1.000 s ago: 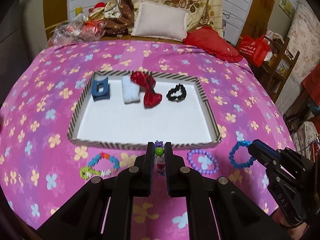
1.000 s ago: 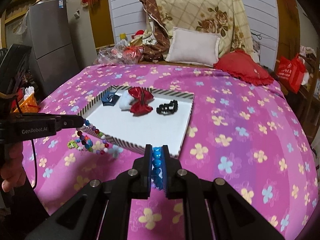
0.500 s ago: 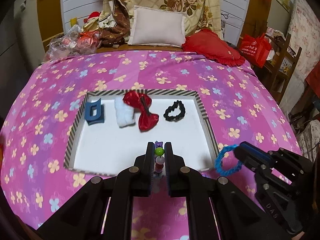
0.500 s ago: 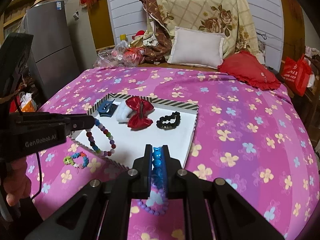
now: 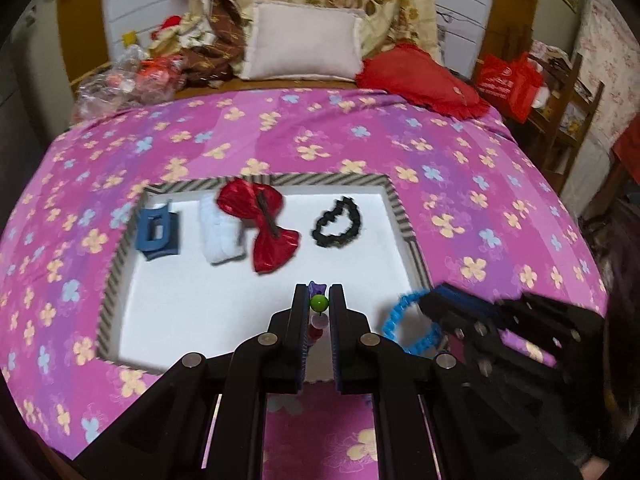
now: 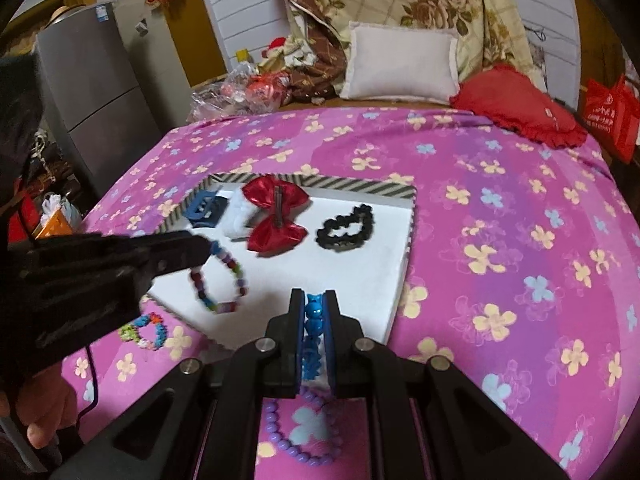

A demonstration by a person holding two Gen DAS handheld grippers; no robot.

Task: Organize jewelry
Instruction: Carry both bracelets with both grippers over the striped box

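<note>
Near, lower center: left tool (image 5: 319, 303) is gripping the multicolor bead bracelet (image 6: 218, 276); right tool (image 6: 314, 305) is gripping the blue bracelet (image 5: 410, 326). Both have been moving from the bedspread to over the tray (image 5: 120, 256) within 1 s, so release is likely next. Each loop is hanging below its tool, long axis roughly vertical. Farther back, 4 hair pieces are lying in a row across the tray.

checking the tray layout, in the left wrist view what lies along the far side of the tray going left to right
blue hair clip → white fluffy piece → red bow → black scrunchie, all inside the striped tray.
</note>
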